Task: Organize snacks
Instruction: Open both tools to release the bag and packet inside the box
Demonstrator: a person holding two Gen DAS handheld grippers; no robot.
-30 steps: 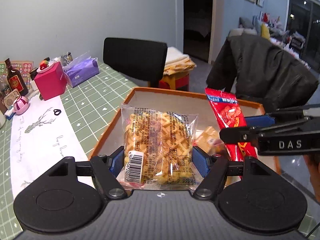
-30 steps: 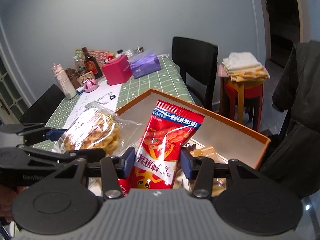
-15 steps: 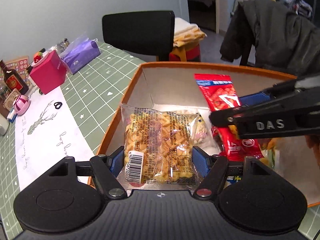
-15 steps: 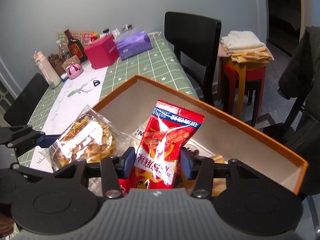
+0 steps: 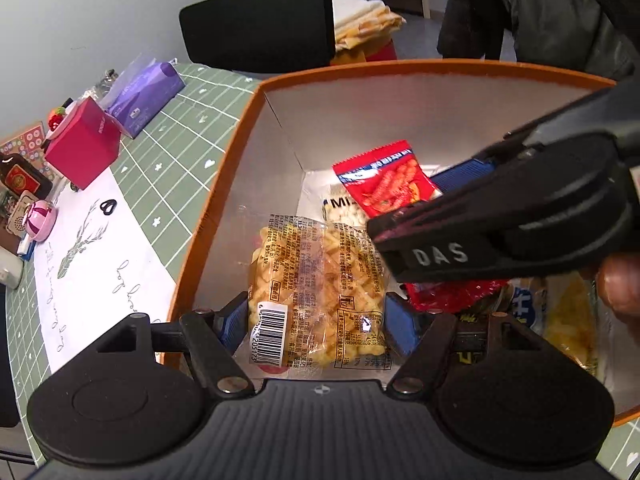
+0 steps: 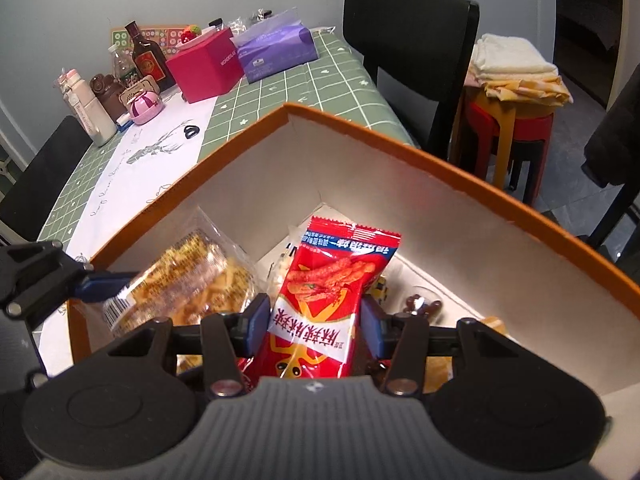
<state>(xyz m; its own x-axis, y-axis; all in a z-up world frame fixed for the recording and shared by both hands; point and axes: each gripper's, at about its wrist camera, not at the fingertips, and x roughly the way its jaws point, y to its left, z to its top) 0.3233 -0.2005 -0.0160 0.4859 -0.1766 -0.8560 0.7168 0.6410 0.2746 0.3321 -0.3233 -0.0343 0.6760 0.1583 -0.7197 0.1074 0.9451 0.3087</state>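
Observation:
My left gripper is shut on a clear waffle packet and holds it inside the orange box, near its left wall. My right gripper is shut on a red snack packet and holds it inside the same box, just right of the waffle packet. The red packet and the right gripper's side show in the left wrist view. Several other snack packets lie on the box floor beneath both.
The box stands on a green checked table with a white runner. A red box, purple tissue pack, bottles and a pink toy stand at the far end. A black chair and a stool are beyond.
Both grippers have moved forward and down, carrying their packets from above the box rim to inside the box.

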